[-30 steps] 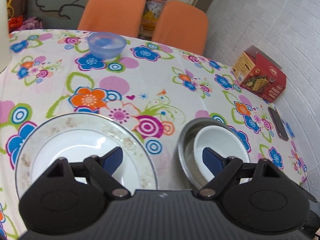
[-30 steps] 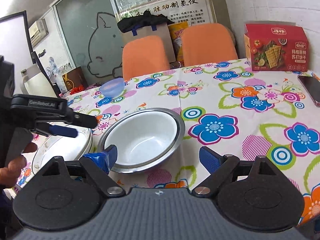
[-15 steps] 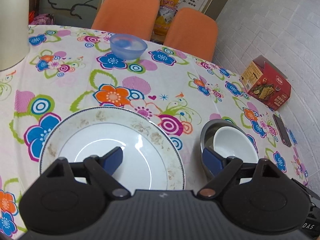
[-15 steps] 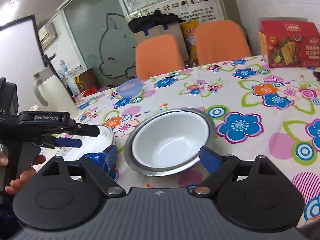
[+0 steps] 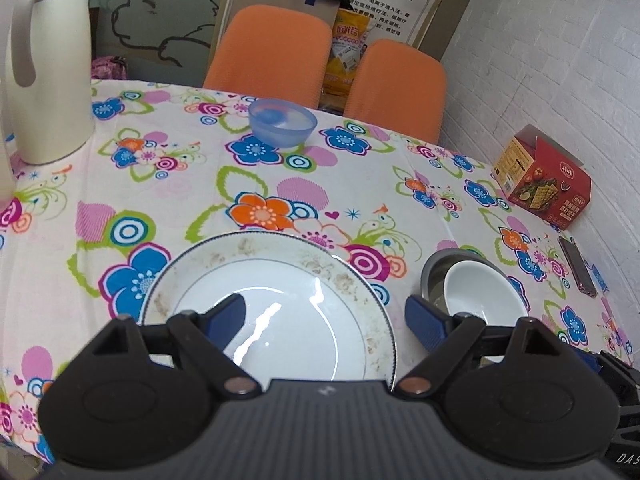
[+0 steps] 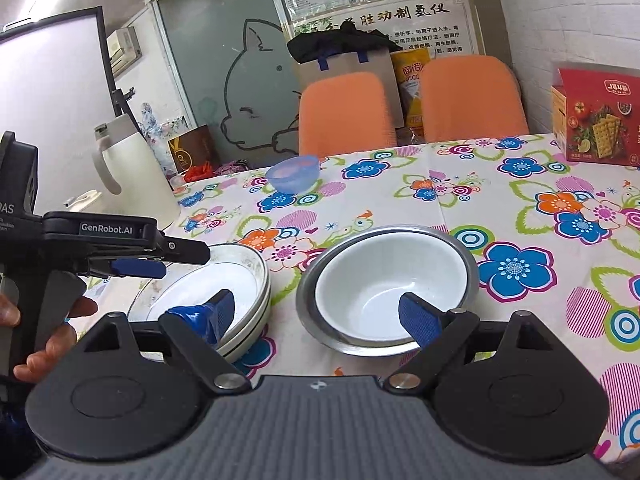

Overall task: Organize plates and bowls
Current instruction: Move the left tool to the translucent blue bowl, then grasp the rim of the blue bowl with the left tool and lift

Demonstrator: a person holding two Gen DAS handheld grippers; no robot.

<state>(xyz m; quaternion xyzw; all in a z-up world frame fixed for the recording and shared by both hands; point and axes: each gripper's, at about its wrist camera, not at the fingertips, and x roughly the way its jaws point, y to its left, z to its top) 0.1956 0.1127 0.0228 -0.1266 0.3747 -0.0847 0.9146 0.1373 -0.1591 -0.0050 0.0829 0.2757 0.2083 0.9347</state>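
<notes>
- The left gripper [image 5: 324, 320] has pulled back and tilted upward over the second: the white, patterned-rim plate stack [image 5: 272, 280] now shows more fully between its open fingers, shifted toward centre.
- The white bowl nested in a steel bowl [image 5: 480, 292] now sits farther right and looks smaller in the left wrist view.
- A cream thermos jug [image 5: 44, 72] has come into the left wrist view.
- In the right wrist view, the right gripper [image 6: 316, 316] has shifted left: the nested bowls [image 6: 384, 280] moved rightward in frame, and the plate stack [image 6: 224, 284] now lies behind its left finger.

"GenRobot.AI" (left gripper [image 6: 160, 258])
</notes>
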